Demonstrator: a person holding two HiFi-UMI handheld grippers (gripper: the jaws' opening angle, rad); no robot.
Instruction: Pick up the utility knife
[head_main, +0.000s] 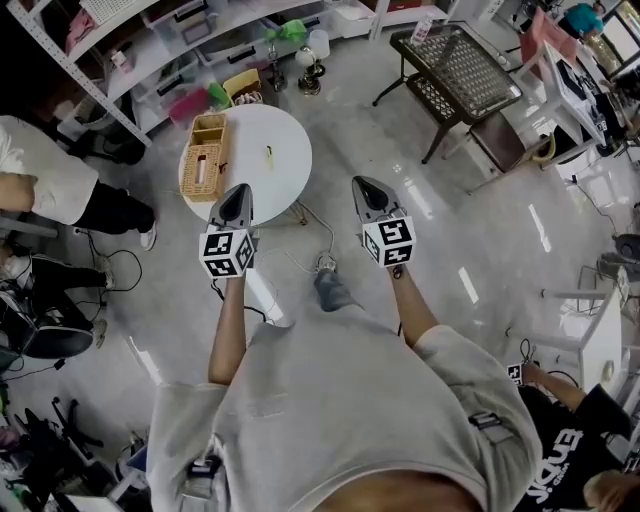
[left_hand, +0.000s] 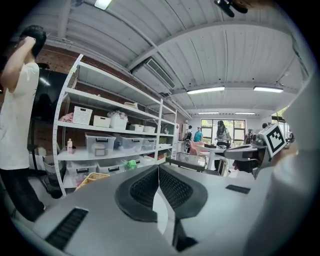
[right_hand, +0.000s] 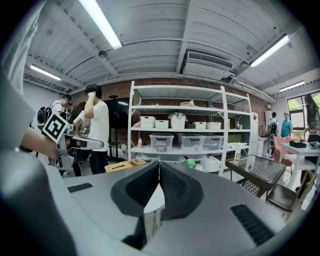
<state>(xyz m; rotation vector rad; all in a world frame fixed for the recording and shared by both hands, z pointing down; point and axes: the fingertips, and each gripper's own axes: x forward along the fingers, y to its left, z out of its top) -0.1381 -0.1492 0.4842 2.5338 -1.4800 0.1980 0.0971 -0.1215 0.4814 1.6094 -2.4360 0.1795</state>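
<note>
The round white table (head_main: 285, 175) holds two wicker baskets (head_main: 203, 172), contents unclear, and one utility knife (head_main: 268, 154); left gripper (head_main: 240, 190) and right gripper (head_main: 358, 183) are closed, empty.

Colour-wise: the round table (head_main: 290, 150) is plain white, and the utility knife (head_main: 268, 154) on it looks yellowish with a darker bit. The woven baskets (head_main: 205, 158) are tan, kinda straw-coloured. The left gripper (head_main: 238, 192) and right gripper (head_main: 361, 184) are both pale grey with black ribbed pads (left_hand: 145, 190). Their cubes (head_main: 228, 252) are white with black square markers. The floor (head_main: 450, 240) is glossy light grey, the person's shirt (head_main: 340, 400) greyish beige, the mesh table (head_main: 460, 65) black and the shelving (right_hand: 175, 107) white.
</note>
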